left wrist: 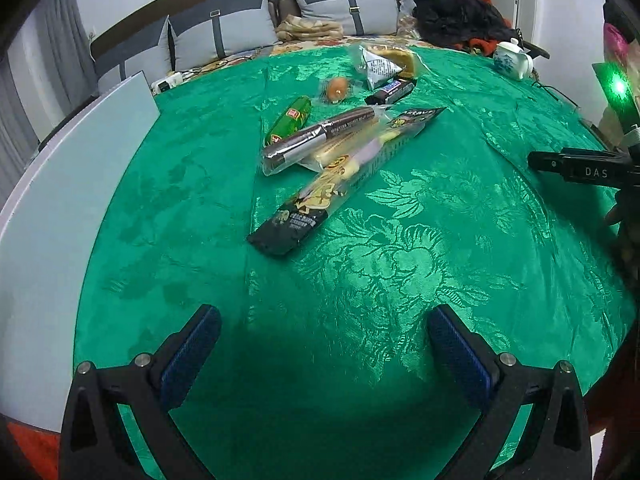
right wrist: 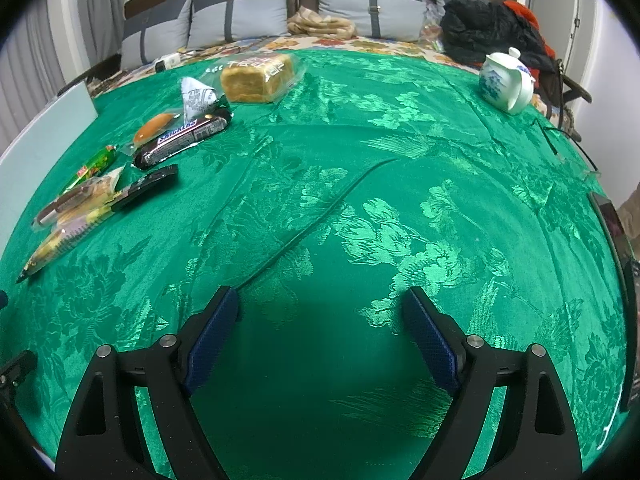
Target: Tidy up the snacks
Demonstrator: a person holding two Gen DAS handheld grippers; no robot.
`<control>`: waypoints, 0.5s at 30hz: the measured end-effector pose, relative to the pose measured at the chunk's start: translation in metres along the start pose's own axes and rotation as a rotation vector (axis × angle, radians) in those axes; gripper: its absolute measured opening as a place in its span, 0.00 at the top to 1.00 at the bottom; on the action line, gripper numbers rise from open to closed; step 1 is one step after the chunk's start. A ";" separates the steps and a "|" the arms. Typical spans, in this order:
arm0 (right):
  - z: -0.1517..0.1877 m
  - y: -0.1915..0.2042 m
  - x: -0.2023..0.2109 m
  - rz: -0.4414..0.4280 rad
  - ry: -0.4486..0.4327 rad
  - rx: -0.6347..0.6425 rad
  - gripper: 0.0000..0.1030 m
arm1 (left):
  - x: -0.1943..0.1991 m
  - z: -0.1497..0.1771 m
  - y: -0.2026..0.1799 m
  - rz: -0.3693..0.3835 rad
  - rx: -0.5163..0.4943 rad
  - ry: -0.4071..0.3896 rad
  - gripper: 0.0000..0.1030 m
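Several snacks lie on the green tablecloth (left wrist: 400, 264). A long black and yellow packet (left wrist: 340, 178) lies under a brown wrapped bar (left wrist: 316, 138), with a green sausage stick (left wrist: 289, 120) beside them. Behind are a Snickers bar (left wrist: 390, 92), a small brown bun (left wrist: 336, 88), a silver triangular packet (left wrist: 380, 68) and a bagged bread loaf (right wrist: 258, 78). The same snacks show at the left of the right wrist view, with the Snickers bar (right wrist: 182, 138) there. My left gripper (left wrist: 324, 332) is open and empty, short of the long packet. My right gripper (right wrist: 320, 312) is open and empty over bare cloth.
A white board (left wrist: 68, 200) lies along the table's left edge. A white and blue teapot (right wrist: 506, 80) stands at the far right. A sofa with grey cushions (right wrist: 240, 20) and a dark clothes pile (right wrist: 480, 32) lie behind the table. The other gripper's black body (left wrist: 580, 168) shows at the right.
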State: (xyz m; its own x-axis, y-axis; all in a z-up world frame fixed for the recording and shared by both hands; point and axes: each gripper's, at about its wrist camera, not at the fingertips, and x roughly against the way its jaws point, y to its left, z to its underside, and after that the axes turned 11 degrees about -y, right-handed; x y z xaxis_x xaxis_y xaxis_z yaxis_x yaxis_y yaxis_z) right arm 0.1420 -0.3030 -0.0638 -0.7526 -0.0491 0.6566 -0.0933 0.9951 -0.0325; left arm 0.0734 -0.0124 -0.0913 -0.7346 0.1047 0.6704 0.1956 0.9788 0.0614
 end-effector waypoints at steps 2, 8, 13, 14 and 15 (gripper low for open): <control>0.000 0.000 0.000 0.001 0.000 0.001 0.15 | 0.000 0.001 0.000 0.007 0.009 0.000 0.00; 0.000 0.000 0.000 0.001 0.001 0.001 0.15 | -0.004 0.001 0.011 0.046 0.067 0.019 0.00; 0.000 0.000 0.000 0.001 0.001 0.001 0.15 | -0.004 0.003 0.010 0.042 0.066 0.010 0.00; 0.000 0.000 0.001 0.001 0.001 0.001 0.15 | -0.004 0.003 0.010 0.043 0.066 0.010 0.00; 0.000 0.000 0.000 0.001 0.001 0.001 0.15 | -0.004 0.003 0.010 0.043 0.066 0.009 0.00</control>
State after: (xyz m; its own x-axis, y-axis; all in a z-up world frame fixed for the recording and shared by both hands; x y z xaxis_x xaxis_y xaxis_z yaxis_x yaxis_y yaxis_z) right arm 0.1415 -0.3031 -0.0636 -0.7522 -0.0483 0.6572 -0.0934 0.9951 -0.0337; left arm 0.0767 -0.0023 -0.0955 -0.7204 0.1455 0.6781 0.1833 0.9829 -0.0162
